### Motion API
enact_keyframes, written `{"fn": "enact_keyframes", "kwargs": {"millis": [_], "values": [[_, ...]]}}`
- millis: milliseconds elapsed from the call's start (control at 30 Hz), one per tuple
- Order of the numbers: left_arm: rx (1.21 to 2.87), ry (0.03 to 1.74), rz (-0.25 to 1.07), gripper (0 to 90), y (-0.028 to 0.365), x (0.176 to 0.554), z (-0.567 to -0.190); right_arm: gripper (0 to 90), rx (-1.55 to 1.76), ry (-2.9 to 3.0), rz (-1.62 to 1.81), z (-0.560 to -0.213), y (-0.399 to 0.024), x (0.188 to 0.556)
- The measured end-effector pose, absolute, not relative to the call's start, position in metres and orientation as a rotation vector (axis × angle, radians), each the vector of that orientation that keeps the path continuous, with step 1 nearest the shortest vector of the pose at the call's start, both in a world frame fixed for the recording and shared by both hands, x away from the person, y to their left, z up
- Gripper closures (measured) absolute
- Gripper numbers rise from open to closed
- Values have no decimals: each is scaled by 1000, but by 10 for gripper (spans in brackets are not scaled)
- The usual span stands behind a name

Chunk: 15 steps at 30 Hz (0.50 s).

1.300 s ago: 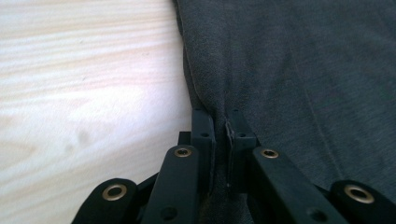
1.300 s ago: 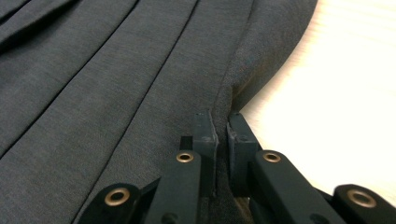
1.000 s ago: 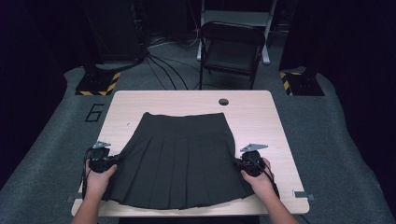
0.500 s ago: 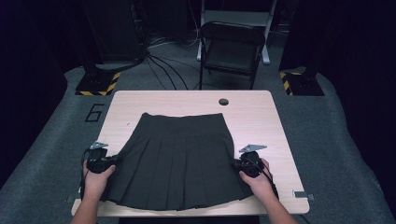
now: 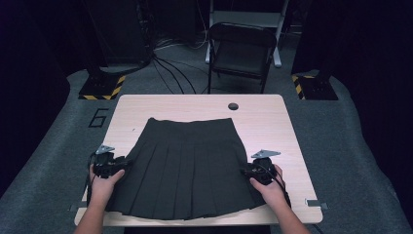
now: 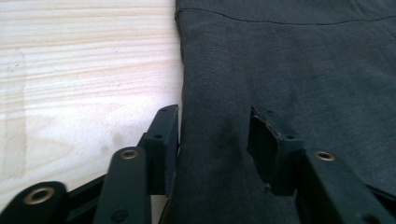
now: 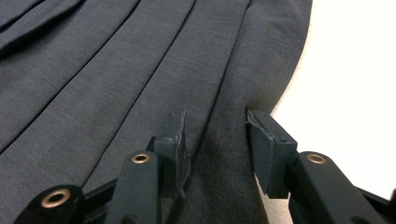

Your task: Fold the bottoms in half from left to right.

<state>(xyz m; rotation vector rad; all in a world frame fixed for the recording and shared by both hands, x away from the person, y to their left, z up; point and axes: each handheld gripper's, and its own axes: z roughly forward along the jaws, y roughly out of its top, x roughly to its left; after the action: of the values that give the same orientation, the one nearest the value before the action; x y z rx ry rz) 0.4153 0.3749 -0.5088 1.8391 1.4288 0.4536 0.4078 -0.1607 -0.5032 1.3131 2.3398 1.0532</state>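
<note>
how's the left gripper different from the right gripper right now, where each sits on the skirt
The left gripper sits at the dark pleated skirt's left side edge, the right gripper at its right side edge. In the left gripper view one jaw stands by the edge beside bare wooden table; in the right gripper view both jaws stand over fabric. Shared: both have just been opening, jaws apart with cloth between them, not pinching.

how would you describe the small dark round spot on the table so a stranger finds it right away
Start at the light wooden table and its far edge, toward the folding chair. Just beyond the dark pleated skirt, right of its waistband, is a small dark round hole, the bare wood's one round mark.
</note>
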Motion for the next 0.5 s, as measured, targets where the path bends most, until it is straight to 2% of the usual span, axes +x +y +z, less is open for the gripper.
{"fn": "enact_keyframes", "kwargs": {"millis": [133,500], "values": [[1856,1407,494,464,369,420,-513,563,1309,2328,1052,-503,-162,408],[1898,1402,498,429,357,431,-521,520,1316,2284,1077,-500,-163,404]]}}
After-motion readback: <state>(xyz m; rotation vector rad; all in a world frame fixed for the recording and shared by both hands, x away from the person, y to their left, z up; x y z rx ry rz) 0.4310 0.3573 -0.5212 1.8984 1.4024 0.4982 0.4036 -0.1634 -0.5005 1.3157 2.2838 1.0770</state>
